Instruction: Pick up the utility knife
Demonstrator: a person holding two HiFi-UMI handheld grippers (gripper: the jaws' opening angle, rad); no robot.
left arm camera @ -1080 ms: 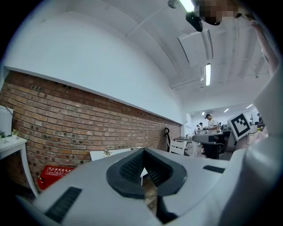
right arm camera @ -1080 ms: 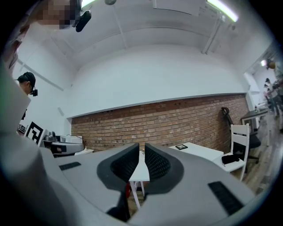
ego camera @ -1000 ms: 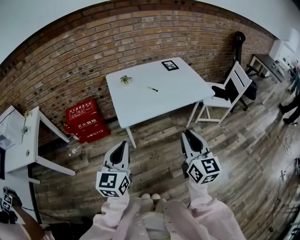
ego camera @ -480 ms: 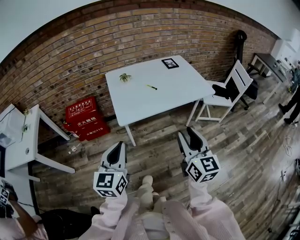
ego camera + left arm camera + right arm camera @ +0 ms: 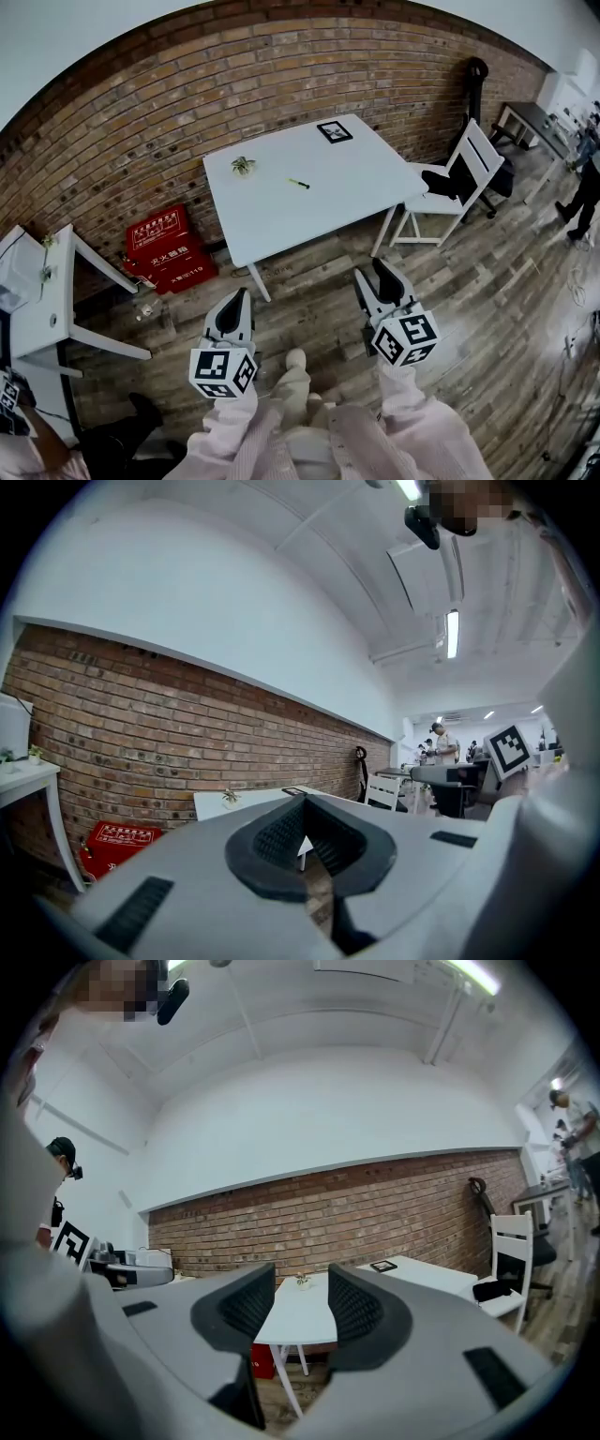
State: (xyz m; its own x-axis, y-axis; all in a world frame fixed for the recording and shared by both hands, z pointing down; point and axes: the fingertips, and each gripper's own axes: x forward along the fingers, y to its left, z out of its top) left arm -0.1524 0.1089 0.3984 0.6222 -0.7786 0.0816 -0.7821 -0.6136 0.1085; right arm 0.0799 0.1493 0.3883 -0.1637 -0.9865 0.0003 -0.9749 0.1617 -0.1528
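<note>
The utility knife [image 5: 299,183], small with a yellow-green body, lies near the middle of the white table [image 5: 272,220] by the brick wall. Both grippers hang over the wooden floor, well short of the table and pointing toward it. My left gripper [image 5: 243,293] is shut with nothing in it; in the left gripper view [image 5: 302,804] its pads meet at the tip. My right gripper [image 5: 372,272] has its jaws opening, and the gap [image 5: 300,1286] between them holds nothing. The table [image 5: 305,1314] shows through that gap; the knife is too small to make out there.
A small plant [image 5: 244,165] and a black-and-white marker card [image 5: 335,131] also sit on the table. A white chair [image 5: 464,173] with dark cloth stands to its right. Red boxes [image 5: 167,249] lie by the wall, and a white desk [image 5: 52,300] stands at the left.
The right gripper's jaws have spread from nearly shut to wide apart. Both grippers have shifted slightly toward the table, and a shoe has stepped forward between them.
</note>
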